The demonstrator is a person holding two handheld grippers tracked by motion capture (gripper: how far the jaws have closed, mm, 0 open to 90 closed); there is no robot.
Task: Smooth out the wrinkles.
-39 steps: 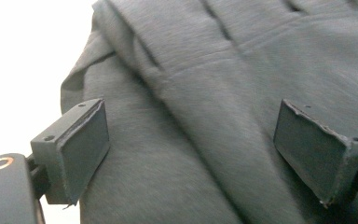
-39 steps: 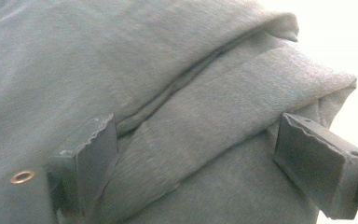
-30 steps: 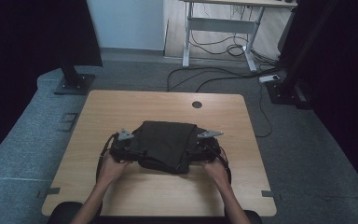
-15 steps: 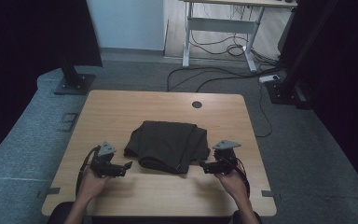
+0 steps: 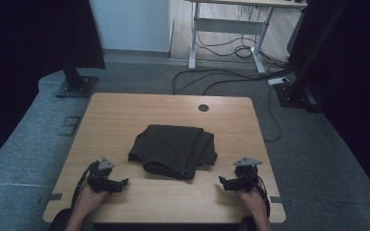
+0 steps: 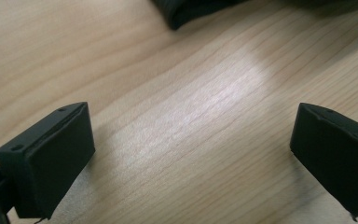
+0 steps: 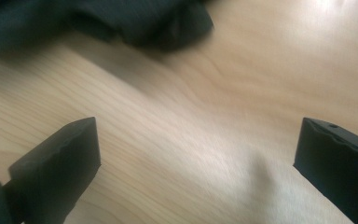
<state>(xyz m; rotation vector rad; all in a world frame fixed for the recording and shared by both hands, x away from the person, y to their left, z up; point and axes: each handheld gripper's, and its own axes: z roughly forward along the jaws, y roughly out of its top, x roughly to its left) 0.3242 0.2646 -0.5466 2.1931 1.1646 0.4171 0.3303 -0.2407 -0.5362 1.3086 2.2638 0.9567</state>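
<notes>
**Three cameras, one table**

Your high view looks forward and down from above your side of the table [image 5: 125, 115], far enough back to take in the whole top, the floor around it and the desk legs beyond. Your hands enter from its bottom edge.

Your left gripper view sits low and close over the wood, looking along its own two jaws, which rise at the lower corners. The edge of the cloth [image 6: 191, 11] crosses its top.

Your right gripper view is just as near, facing the cloth [image 7: 121, 21] from the other side.

All three views share the cloth [image 5: 173, 149] and the bare wood before it.
</notes>
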